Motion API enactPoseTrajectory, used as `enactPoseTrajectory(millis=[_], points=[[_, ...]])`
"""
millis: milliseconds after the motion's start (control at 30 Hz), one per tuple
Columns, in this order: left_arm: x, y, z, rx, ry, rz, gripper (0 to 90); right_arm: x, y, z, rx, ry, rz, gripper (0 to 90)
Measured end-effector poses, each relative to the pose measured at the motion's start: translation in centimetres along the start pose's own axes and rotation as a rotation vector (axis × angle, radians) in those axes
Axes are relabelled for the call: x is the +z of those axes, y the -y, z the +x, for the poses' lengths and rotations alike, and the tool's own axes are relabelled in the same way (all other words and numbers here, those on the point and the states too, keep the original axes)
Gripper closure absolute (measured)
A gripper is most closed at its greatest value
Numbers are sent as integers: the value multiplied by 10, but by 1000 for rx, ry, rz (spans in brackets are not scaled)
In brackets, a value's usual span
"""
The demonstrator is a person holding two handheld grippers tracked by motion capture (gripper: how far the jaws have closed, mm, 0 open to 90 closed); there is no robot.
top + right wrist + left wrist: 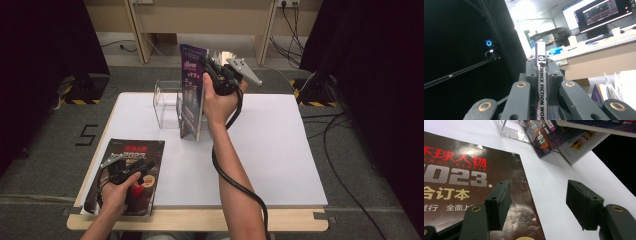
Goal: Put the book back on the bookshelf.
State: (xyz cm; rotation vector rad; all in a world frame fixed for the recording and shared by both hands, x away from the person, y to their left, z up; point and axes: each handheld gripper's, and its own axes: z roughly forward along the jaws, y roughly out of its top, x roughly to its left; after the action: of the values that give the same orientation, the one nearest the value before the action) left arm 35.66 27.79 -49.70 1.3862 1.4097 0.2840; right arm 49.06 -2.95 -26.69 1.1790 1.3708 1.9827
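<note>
1. The right gripper (212,67) is standing near the far middle of the white rectangular table top (280,150), its jaws pressed together on the upper spine of a thin purple-covered magazine (192,90).
2. In the right gripper view, the two black jaws are squeezing the white spine strip of that purple-covered magazine (541,75), which is rising upright between them, printed with black capital letters.
3. The magazine is being held on end, its lower edge reaching down to the table just beside a clear acrylic box-shaped stand (167,102); whether the edge is touching the table I cannot tell.
4. The left gripper (131,169) is lying at the near left corner of the table, over a dark brown glossy magazine with red and white Chinese lettering (145,150) that is resting flat there.
5. In the left gripper view, the left gripper (537,200) is showing its jaws spread wide apart and gripping nothing, one jaw above the dark brown cover (461,177), the other above bare white table (549,180).
6. A thick black cable (235,182) is trailing from the right gripper along the person's forearm.
</note>
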Motion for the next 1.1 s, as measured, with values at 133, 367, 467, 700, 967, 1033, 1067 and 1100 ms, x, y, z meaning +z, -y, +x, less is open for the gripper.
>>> enactPoseTrajectory(millis=[133,367,467,700,967,1033,1067,1100], points=[[0,0,0,-1,2,1,357,8,1,-2,-6,20,-9,829],[1,1,1,-4,5,6,357,16,12,-9,-33,62,8,828],[2,2,1,-4,5,8,358,15,22,-11,-62,78,30,828],[2,3,1,-8,5,12,358,9,51,-12,-149,89,90,827],[3,4,1,-10,7,13,359,-6,67,-11,-193,73,112,824],[2,3,1,-11,4,11,359,-12,68,-11,-197,67,120,822],[2,3,1,-12,5,11,359,-16,69,-11,-203,63,127,820],[2,3,1,-12,4,11,359,-19,69,-12,-202,60,139,818]])
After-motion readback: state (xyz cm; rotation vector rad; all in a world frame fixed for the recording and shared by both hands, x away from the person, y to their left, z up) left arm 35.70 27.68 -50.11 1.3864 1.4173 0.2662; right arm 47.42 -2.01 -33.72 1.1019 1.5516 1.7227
